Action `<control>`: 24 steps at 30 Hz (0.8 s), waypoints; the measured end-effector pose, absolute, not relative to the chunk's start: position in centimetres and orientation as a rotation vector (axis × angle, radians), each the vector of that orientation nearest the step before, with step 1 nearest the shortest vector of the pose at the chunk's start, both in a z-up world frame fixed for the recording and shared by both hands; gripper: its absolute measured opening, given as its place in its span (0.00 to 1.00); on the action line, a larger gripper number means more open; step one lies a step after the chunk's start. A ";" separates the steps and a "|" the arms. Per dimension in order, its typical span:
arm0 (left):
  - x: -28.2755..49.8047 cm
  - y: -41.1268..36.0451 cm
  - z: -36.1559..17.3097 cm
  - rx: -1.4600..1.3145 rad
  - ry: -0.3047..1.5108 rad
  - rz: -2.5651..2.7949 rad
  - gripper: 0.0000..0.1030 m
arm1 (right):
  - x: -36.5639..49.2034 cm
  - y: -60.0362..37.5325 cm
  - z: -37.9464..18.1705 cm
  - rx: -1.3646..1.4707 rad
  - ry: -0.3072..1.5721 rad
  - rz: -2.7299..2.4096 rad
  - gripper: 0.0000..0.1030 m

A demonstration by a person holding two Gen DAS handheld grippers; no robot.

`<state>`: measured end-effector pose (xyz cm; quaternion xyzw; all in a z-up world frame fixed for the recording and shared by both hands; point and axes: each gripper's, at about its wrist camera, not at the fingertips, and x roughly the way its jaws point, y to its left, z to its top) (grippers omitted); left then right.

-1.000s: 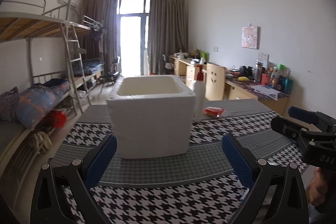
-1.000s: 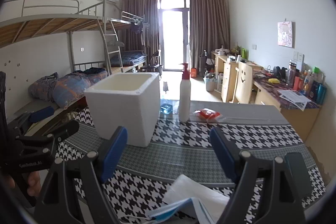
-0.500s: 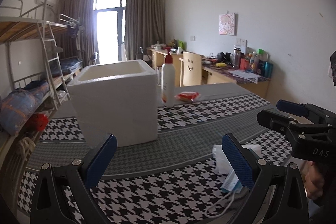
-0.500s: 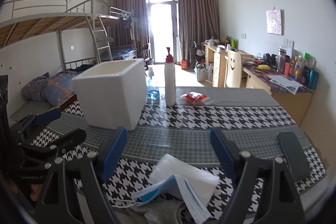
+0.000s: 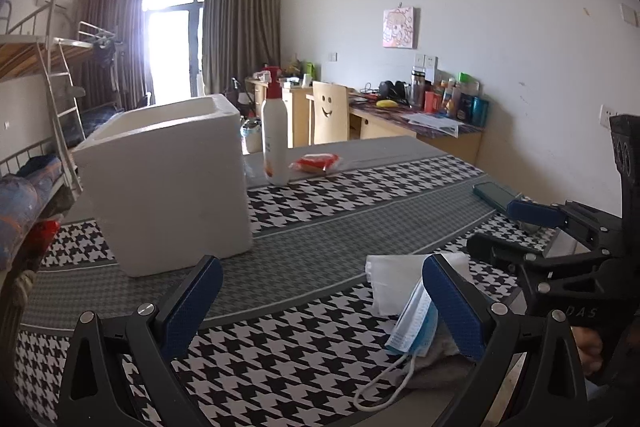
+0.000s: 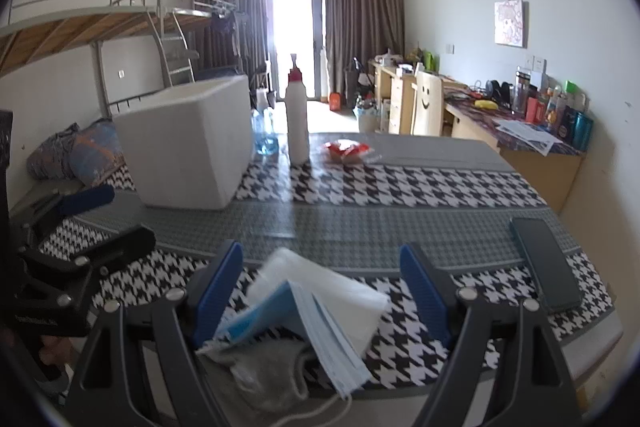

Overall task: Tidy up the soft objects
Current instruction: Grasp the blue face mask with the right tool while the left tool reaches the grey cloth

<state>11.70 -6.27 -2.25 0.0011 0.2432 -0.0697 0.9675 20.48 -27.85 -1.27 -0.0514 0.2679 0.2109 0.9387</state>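
Both tools are spread apart and hold nothing. The right tool (image 6: 322, 285) hangs over a blue face mask (image 6: 320, 323), white tissue (image 6: 340, 291) and grey cloth (image 6: 264, 371) piled at the surface's (image 6: 360, 227) near edge. The left tool (image 5: 322, 301) is beside the pile, facing the white box (image 5: 168, 183) towards the far left.

foam box (image 5: 168, 187) x1 | pump bottle (image 5: 274, 139) x1 | red packet (image 5: 317, 163) x1 | phone (image 6: 545, 263) x1 | face masks – blue (image 6: 320, 327) x1, grey (image 6: 264, 367) x1 | white tissue (image 6: 340, 291) x1 | grippers – 2
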 end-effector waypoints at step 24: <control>11.9 -7.7 -4.7 -0.004 0.586 -0.170 0.97 | 21.6 -27.7 -6.0 -0.127 0.753 0.455 0.36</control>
